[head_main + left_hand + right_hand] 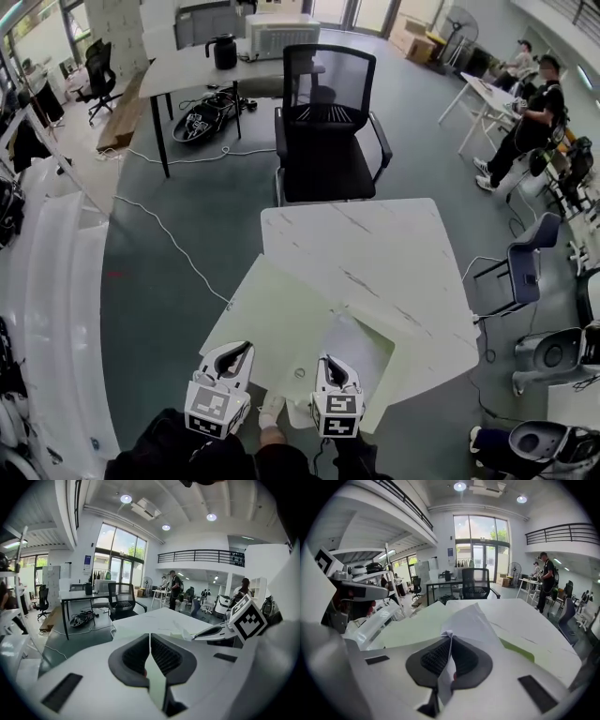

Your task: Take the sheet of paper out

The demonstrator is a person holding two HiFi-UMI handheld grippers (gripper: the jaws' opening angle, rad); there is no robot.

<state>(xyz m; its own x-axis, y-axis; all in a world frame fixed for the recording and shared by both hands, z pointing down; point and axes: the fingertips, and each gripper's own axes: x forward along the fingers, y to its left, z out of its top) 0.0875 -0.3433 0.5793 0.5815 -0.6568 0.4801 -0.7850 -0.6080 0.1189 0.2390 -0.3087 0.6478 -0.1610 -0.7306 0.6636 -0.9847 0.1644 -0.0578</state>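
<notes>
At the marble table's (394, 253) near edge, chair (326, 131) beyond, left gripper (235, 354) clamps a green folder (272, 314), right gripper (335, 366) the sheet of paper (364, 339).

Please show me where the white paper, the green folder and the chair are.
white paper (473, 625), right gripper view, its raised middle.
green folder (272, 314), head view, its flat cover.
chair (326, 172), head view, its seat.

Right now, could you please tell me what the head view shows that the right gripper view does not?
Only the head view: the right gripper from above with its marker cube, and the white cable on the floor. Only the right gripper view: its jaws pinched shut on the white paper, plus a ceiling light. Both: the marble table, pale green folder and black chair.
</notes>
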